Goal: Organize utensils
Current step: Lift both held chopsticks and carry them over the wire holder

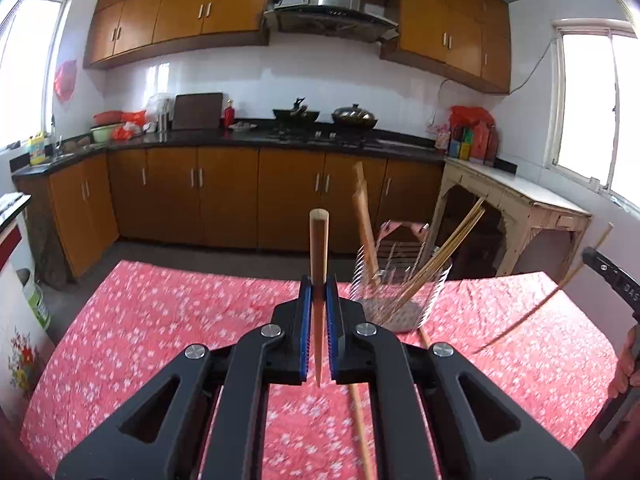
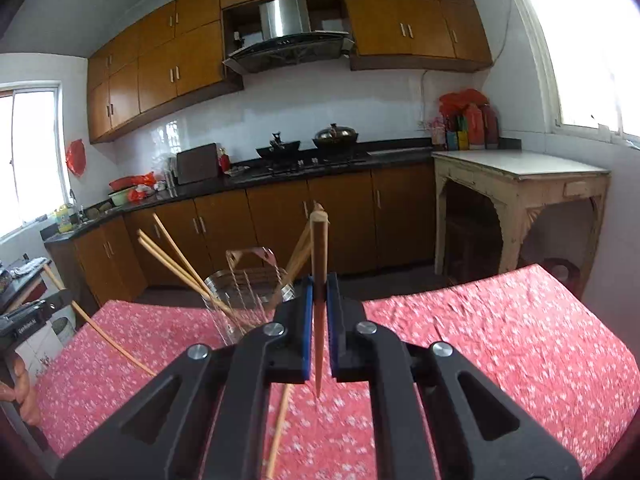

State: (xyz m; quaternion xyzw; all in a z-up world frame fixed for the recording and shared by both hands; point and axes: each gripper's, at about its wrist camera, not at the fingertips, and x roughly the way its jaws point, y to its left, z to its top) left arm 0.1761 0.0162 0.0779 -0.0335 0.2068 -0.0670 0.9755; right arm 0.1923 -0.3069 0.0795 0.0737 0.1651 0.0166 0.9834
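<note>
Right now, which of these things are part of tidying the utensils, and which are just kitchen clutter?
Part of the job:
- chopstick in the left gripper, jaws shut on it
- chopstick in the right gripper, jaws shut on it
- wire holder with chopsticks already in it
- loose chopstick on the red tablecloth

Just lying about:
- wok
- cutting board
- bottles in the corner

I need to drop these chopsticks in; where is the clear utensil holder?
In the left wrist view, the utensil holder stands on the red tablecloth, just right of the left tool.
</note>
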